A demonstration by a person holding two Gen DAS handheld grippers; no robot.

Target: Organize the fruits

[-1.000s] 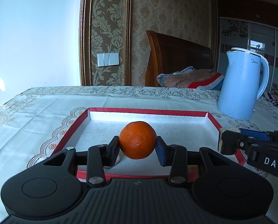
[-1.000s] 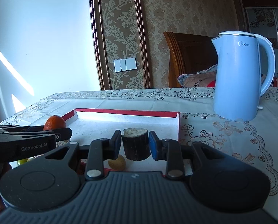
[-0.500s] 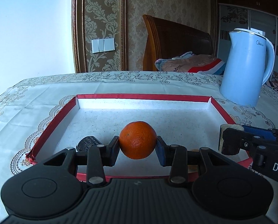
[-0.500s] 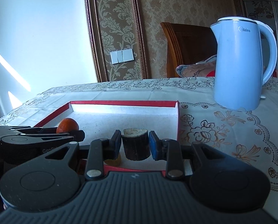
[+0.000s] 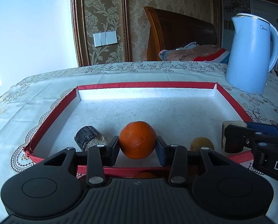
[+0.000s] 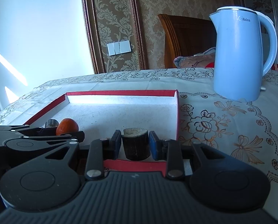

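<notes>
My left gripper point(image 5: 138, 145) pinching an orange point(image 5: 138, 140) over the near edge of the red-rimmed tray point(image 5: 146, 84), my right gripper point(image 6: 133, 144) clamping a dark cut stub point(image 6: 136, 144) at the tray's near right corner, another stub point(image 5: 89, 137) and a small yellow fruit point(image 5: 201, 143) lying inside, blue kettle point(image 5: 250, 56) far right on the bench point(image 5: 120, 71)

Daylight comes in from the left, washing the plain wall point(image 5: 30, 28) to a pale blue-white glare, with slanted sun patches on it in the right wrist view. A bright band lights the far inner wall of the red-edged tray point(image 5: 146, 93); its near floor lies in soft shade. The kettle point(image 6: 239, 56) is evenly lit. The black tool bodies in the foreground are dark, almost featureless. Both views are sharp but bend strongly toward the edges, with dark corners.
</notes>
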